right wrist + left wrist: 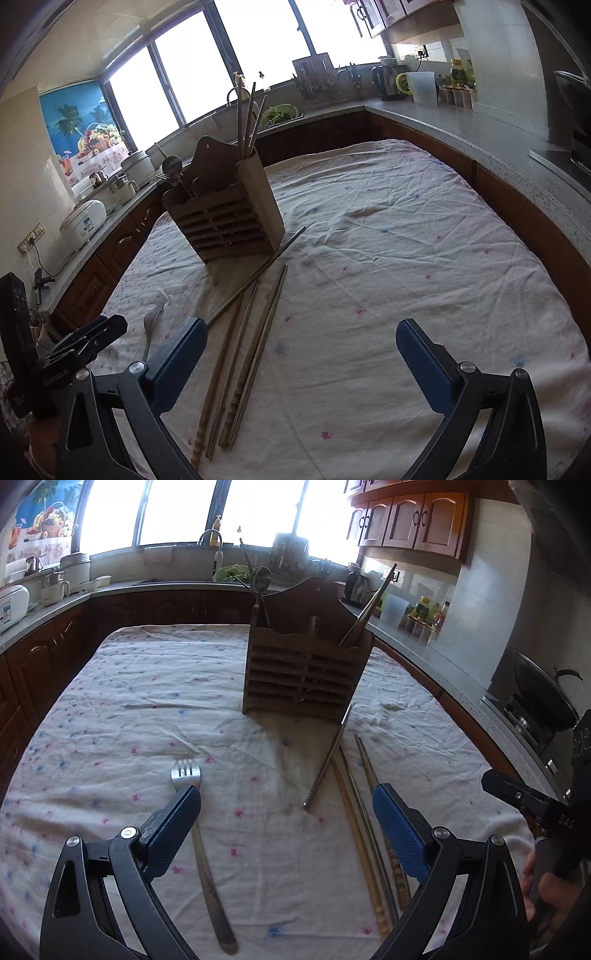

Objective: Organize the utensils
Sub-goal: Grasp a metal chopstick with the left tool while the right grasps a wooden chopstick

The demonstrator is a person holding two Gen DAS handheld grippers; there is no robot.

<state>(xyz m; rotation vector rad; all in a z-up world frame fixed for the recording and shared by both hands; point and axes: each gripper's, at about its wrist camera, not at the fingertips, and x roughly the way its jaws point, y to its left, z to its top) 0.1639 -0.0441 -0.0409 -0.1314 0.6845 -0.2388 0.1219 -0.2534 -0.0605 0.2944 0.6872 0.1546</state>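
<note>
At the bottom of the left wrist view the left claw [286, 812] is spread wide with nothing between its blue-padded fingers [173, 830]. Its left finger lies over the neck of a metal fork [212, 878], whose tines point up the frame and whose handle runs toward the bottom edge on the tablecloth [110, 709]. Whether the finger touches the fork cannot be told. At the right edge of that view the other tool shows white letters reading "D.A.S".

In the right wrist view the right claw [301, 354] is likewise spread and empty, low over the cloth-covered table [406, 240]. Just right of its left finger a bundle of wooden chopsticks [240, 362] lies lengthwise in the lower centre. A single dark metal chopstick [258, 275] slants across above them, its far tip near the foot of the holder. At lower left the black body of the left tool carries pale lettering too blurred to read.

Further up, in the centre of both views, a slatted wooden utensil holder [303, 672] stands upright on the cloth. Chopsticks rise from its right compartment, a spoon [171, 166] and fork tines from its left.

Beyond, on the left kitchen counter, a white rice cooker [85, 221] bears a blue label, unreadable. A fruit poster [85, 129] hangs at upper left.
</note>
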